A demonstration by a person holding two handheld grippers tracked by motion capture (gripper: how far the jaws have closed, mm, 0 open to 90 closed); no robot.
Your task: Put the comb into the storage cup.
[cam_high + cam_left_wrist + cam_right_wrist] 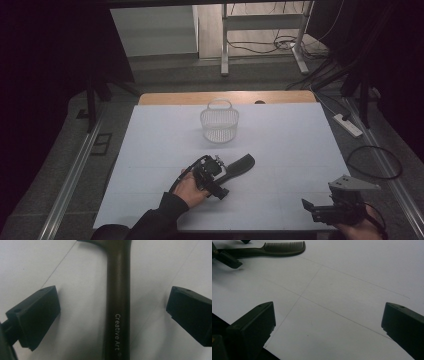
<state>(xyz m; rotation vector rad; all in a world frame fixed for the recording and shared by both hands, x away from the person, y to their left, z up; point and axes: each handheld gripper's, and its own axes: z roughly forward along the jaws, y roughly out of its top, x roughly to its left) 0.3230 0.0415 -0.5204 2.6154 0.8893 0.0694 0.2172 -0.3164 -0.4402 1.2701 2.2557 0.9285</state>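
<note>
A dark comb [239,165] lies flat on the white table [150,150], toothed end toward the right. My left gripper [216,176] hovers over its handle, open. In the left gripper view the handle [118,302], printed "Creative Art", runs straight up between the two spread jaws of my left gripper [113,298], touching neither. My right gripper [309,209] rests near the front right corner of the table, open, with bare table between the jaws of that right gripper [328,312]. The right gripper view shows the comb [272,250] farther off at top left.
A white mesh basket [220,122] with a handle stands upright at the back middle of the table. The table's front edge runs just beside my right gripper. A power strip [347,125] and cables lie on the floor to the right.
</note>
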